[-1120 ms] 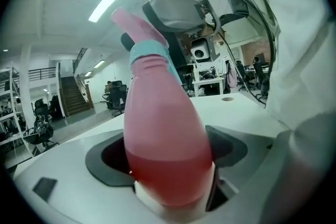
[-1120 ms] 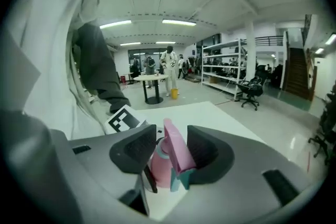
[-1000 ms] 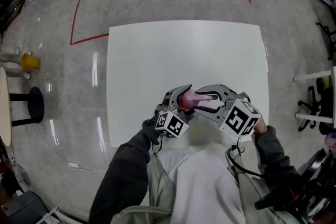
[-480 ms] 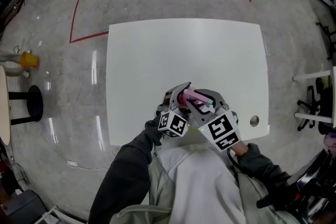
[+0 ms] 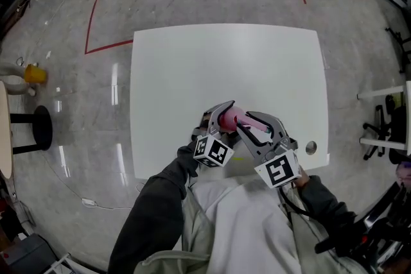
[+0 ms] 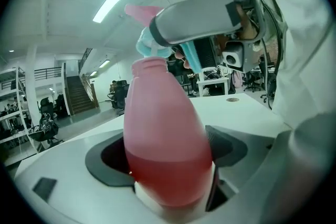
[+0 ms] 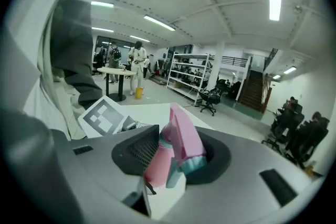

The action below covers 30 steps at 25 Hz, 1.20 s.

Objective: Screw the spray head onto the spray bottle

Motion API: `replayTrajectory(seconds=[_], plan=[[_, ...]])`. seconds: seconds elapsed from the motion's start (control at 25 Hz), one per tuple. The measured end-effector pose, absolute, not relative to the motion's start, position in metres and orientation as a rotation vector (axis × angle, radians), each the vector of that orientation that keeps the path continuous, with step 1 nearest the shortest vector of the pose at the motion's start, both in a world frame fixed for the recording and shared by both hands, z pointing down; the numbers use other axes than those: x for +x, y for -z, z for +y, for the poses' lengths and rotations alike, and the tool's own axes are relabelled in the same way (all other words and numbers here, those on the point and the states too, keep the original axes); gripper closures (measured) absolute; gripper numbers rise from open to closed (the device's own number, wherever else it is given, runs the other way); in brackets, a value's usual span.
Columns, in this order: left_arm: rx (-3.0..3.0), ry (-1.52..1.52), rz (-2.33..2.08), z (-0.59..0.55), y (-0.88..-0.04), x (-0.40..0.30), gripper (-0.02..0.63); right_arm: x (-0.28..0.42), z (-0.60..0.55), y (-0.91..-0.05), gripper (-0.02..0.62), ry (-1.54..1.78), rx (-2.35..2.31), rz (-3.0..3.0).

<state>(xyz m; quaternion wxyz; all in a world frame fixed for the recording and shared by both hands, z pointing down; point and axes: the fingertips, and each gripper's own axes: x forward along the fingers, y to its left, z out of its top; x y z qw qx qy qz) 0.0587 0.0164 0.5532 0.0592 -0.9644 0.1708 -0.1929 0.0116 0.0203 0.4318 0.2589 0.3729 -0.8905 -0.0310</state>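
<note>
- Turning the pink-and-teal plastic spray head (image 7: pixel 181 147), my right fingers (image 7: pixel 137 152) have rolled, easing slightly yet gripping it.
- Meanwhile my left fingers (image 6: pixel 107 159) pinch the pink plastic bottle (image 6: pixel 165 149): threading looks underway.

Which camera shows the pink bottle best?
The left gripper view: the spray bottle fills the middle, body to neck. The head view shows only a small pink bit of it; the right gripper view shows mostly the spray head.

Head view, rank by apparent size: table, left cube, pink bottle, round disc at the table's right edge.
1. table
2-3. left cube and bottle: too alike to rank; fingers hide part of the bottle
4. disc
</note>
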Motion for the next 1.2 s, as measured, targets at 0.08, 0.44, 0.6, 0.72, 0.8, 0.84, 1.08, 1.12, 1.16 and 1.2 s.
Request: replayTrajectory(seconds=[0.08, 0.44, 0.6, 0.72, 0.8, 0.84, 1.08, 1.12, 1.16, 1.2], plan=[[-2.916, 0.585, 0.508, 0.017, -0.553, 0.06, 0.183, 0.014, 0.021, -0.435, 0.463, 0.073, 0.937, -2.438], [-2.912, 0.603, 0.376, 0.027, -0.552, 0.063, 0.183, 0.003, 0.034, -0.448, 0.471, 0.127, 0.474, -2.424], [-2.914, 0.607, 0.337, 0.028, -0.552, 0.064, 0.183, 0.007, 0.031, -0.45, 0.473, 0.028, 0.329, -2.495], [-2.931, 0.6, 0.399, 0.026, -0.552, 0.065, 0.183, 0.007, 0.026, -0.454, 0.474, 0.023, 0.488, -2.502], [-2.931, 0.599, 0.464, 0.023, -0.551, 0.064, 0.183, 0.004, 0.022, -0.456, 0.474, -0.039, 0.707, -2.513], [-2.926, 0.601, 0.496, 0.021, -0.551, 0.062, 0.183, 0.004, 0.02, -0.456, 0.474, -0.08, 0.832, -2.49], [-2.913, 0.594, 0.558, 0.017, -0.549, 0.063, 0.183, 0.004, 0.016, -0.453, 0.46, -0.183, 1.3, -2.298], [-2.913, 0.592, 0.538, 0.018, -0.549, 0.064, 0.183, 0.003, 0.019, -0.452, 0.391, -0.196, 1.275, -2.341], [-2.913, 0.59, 0.515, 0.019, -0.549, 0.065, 0.183, 0.002, 0.022, -0.45, 0.355, -0.209, 1.228, -2.389], [-2.913, 0.589, 0.497, 0.02, -0.55, 0.065, 0.183, 0.001, 0.027, -0.448, 0.337, -0.203, 1.161, -2.438]])
